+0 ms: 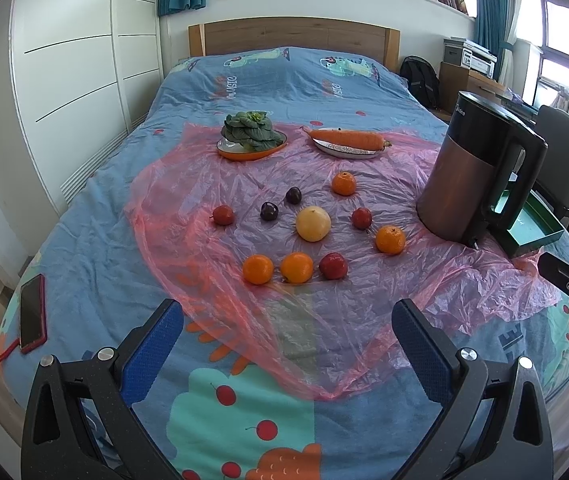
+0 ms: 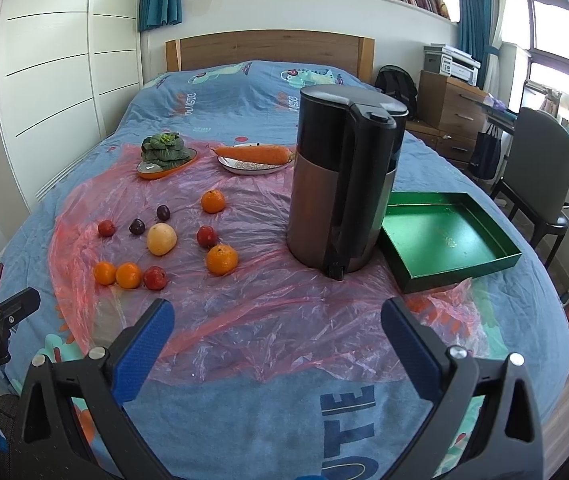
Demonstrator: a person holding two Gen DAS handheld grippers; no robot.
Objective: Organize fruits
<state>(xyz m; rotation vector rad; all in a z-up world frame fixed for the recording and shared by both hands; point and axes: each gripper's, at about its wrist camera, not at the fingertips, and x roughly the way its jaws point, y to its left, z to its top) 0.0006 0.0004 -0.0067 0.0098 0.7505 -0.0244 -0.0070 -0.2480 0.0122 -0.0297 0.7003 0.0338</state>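
Loose fruits lie on a pink plastic sheet (image 1: 268, 320) on the bed: several oranges (image 1: 296, 267) (image 2: 221, 259), red fruits (image 1: 333, 265) (image 2: 155, 278), two dark plums (image 1: 269, 211) (image 2: 137, 226) and a pale yellow round fruit (image 1: 313, 223) (image 2: 161, 239). An empty green tray (image 2: 450, 236) sits right of a tall kettle (image 2: 344, 184), partly hidden behind it in the left wrist view (image 1: 532, 232). My left gripper (image 1: 287, 332) is open and empty, short of the fruits. My right gripper (image 2: 277, 330) is open and empty, in front of the kettle.
An orange dish with leafy greens (image 1: 250, 132) and a white plate with a carrot (image 1: 346, 140) stand behind the fruits. A red phone (image 1: 32, 312) lies at the bed's left edge. A chair (image 2: 540, 168) and a desk stand to the right of the bed.
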